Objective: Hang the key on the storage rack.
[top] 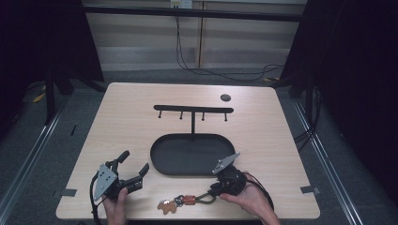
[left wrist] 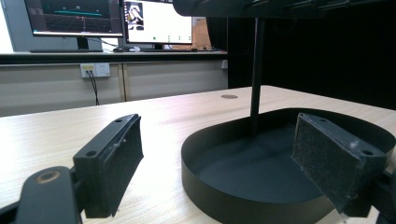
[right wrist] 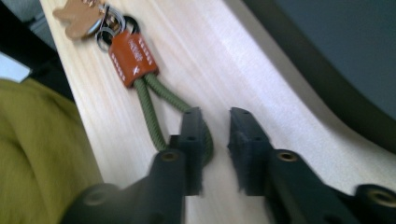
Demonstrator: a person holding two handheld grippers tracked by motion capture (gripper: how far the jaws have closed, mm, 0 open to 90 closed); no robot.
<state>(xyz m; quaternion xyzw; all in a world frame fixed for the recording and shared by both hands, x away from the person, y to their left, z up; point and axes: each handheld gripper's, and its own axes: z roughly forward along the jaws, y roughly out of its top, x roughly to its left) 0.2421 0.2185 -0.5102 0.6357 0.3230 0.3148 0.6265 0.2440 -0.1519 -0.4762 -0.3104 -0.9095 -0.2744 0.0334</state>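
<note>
In the high view the keychain [top: 185, 201] was seen at six o'clock of the oval tray [top: 162, 165], the left gripper [top: 135, 169] spread at eight o'clock; in the right gripper view, the right gripper [right wrist: 215, 140] was narrowed, its pads not yet pinching the green cord loop [right wrist: 154, 112].

Light wood worktop [top: 122, 117], rounded corners. Sitting on it: a black oval tray [top: 162, 161] in the middle with a post and peg bar rising from its far rim, plus a keyring [top: 185, 200] with an olive cord loop near the front edge. Small dark round disc [top: 225, 97] towards the back.
</note>
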